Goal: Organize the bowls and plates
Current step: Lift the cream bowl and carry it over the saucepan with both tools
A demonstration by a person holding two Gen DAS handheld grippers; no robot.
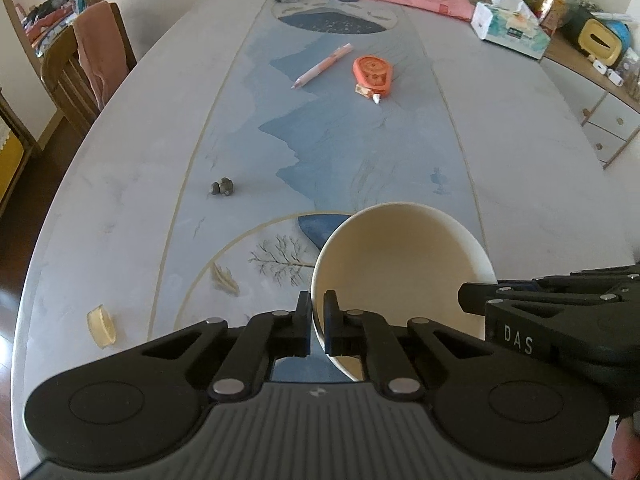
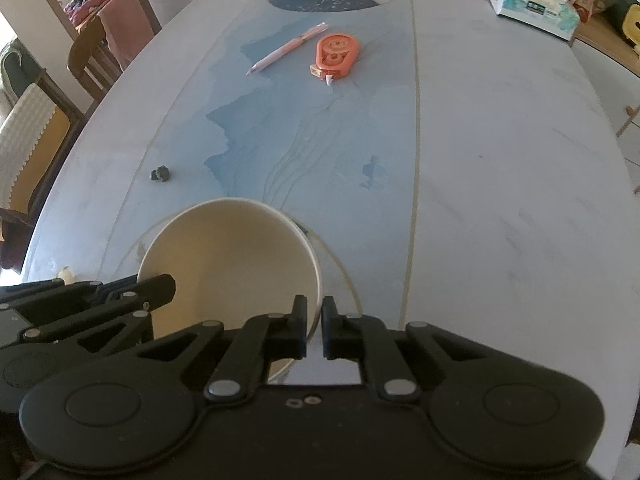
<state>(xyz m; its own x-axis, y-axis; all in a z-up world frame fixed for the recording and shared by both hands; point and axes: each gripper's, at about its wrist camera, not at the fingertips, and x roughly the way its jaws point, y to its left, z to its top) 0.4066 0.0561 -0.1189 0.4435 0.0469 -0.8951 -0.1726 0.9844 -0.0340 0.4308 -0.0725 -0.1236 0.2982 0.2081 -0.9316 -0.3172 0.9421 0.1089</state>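
Gripping cream bowl (image 1: 400,276) by opposite rims: left gripper (image 1: 317,326) and right gripper (image 2: 314,328) both clamped on wall. Bowl near table's (image 2: 500,200) near edge, seemingly lifted. Placement pending; no plates visible.

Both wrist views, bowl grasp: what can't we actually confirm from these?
- Bowl underside and near rim: left wrist view, hidden by the left gripper; whether it still touches the table cannot be told.
- Same in the right wrist view, hidden by the right gripper.
- Other plates or bowls: none in either view; possibly beyond the edges.
- Small dark lump: too small to identify.
- Tissue box print: blurred.
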